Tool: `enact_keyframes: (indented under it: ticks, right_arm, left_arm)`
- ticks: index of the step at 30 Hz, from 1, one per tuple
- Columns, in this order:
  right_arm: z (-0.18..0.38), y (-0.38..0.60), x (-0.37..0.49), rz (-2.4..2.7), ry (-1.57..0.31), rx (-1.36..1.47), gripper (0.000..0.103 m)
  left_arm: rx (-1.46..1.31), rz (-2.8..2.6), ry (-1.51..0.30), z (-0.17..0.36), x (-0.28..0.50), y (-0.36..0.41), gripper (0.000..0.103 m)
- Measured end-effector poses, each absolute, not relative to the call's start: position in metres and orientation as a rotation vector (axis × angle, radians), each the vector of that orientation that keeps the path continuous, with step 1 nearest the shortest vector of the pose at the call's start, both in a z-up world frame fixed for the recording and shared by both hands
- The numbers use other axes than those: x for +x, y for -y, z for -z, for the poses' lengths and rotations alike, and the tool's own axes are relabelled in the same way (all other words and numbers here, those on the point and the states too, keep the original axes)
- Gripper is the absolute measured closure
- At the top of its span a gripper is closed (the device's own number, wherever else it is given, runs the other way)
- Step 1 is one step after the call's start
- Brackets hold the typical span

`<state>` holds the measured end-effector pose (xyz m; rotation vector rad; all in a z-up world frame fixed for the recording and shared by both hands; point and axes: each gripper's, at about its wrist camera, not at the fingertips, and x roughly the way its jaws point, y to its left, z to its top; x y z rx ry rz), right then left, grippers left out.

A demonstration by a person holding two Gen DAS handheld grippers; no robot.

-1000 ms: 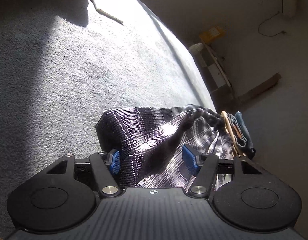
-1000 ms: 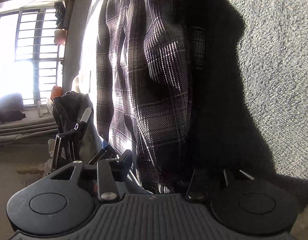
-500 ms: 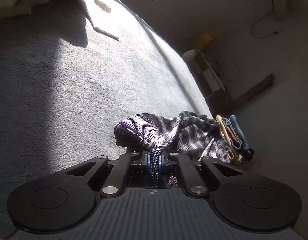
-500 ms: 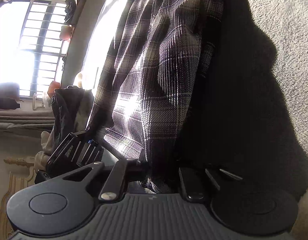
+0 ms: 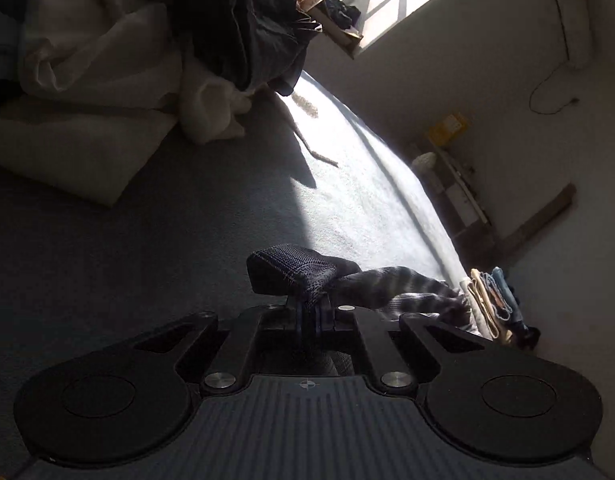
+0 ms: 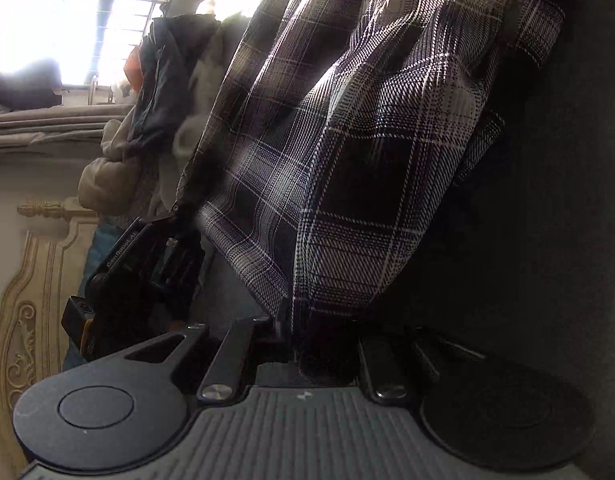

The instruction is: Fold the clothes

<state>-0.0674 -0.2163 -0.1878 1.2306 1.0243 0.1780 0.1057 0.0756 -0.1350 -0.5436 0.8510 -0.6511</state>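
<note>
Both tools (image 5: 308,312) (image 6: 295,332) pinch plaid garment (image 6: 347,160); bed edge (image 5: 439,216) right.

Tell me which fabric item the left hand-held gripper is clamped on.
The dark plaid garment, pinched in the left hand-held gripper. The cream bedding, dark clothes pile and folded stack lie apart, untouched.

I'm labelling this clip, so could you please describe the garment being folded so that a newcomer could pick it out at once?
Start from the grey bed surface that fills the left wrist view. At its sunlit edge, the plaid shirt rises, pinched in the left gripper. Its dark checks crossed by thin white lines distinguish it from the plain cream bedding and dark jacket behind.
</note>
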Motion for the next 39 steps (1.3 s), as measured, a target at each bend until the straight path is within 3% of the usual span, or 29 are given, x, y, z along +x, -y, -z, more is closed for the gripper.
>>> enact_keyframes:
  ticks: [3,4,5,7,9,11,13,14,19,24,33,39]
  right_arm:
    - [0.199,0.189,-0.060,-0.217,-1.080,1.230,0.090]
    - [0.204,0.185,-0.060,-0.209,-1.095,1.225,0.087]
    - [0.208,0.183,-0.060,-0.195,-1.109,1.219,0.085]
    - [0.217,0.186,-0.067,-0.187,-1.146,1.265,0.073]
    - [0.217,0.192,-0.073,-0.202,-1.155,1.331,0.057]
    - [0.209,0.199,-0.078,-0.222,-1.165,1.312,0.042]
    - [0.199,0.208,-0.084,-0.233,-1.173,1.260,0.027]
    - [0.194,0.215,-0.088,-0.241,-1.174,1.231,0.027]
    - [0.154,0.256,-0.107,-0.246,-1.098,0.964,0.027]
    - [0.102,0.271,-0.105,-0.277,-0.891,0.660,0.032]
    - [0.057,0.165,0.004,-0.546,-0.724,-0.044,0.033]
    - [0.080,0.109,0.080,-0.703,-0.790,-0.263,0.033]
  left_arm:
    - [-0.505,0.608,-0.886,0.140,0.105,-0.102,0.098]
    - [-0.493,0.593,-0.916,0.144,0.107,-0.106,0.093]
    - [-0.487,0.572,-0.940,0.150,0.108,-0.109,0.080]
    - [-0.490,0.536,-0.968,0.158,0.109,-0.116,0.060]
    - [-0.520,0.527,-0.957,0.159,0.107,-0.122,0.054]
    - [-0.552,0.520,-0.937,0.156,0.101,-0.129,0.038]
    - [-0.581,0.519,-0.914,0.151,0.089,-0.139,0.032]
    - [-0.590,0.534,-0.915,0.150,0.082,-0.141,0.030]
    - [-0.581,0.634,-1.017,0.159,0.033,-0.137,0.029]
    - [-0.599,0.719,-1.091,0.177,-0.009,-0.116,0.029]
    - [-0.604,0.744,-1.094,0.193,-0.021,-0.083,0.032]
    - [-0.579,0.771,-1.097,0.200,-0.020,-0.086,0.048]
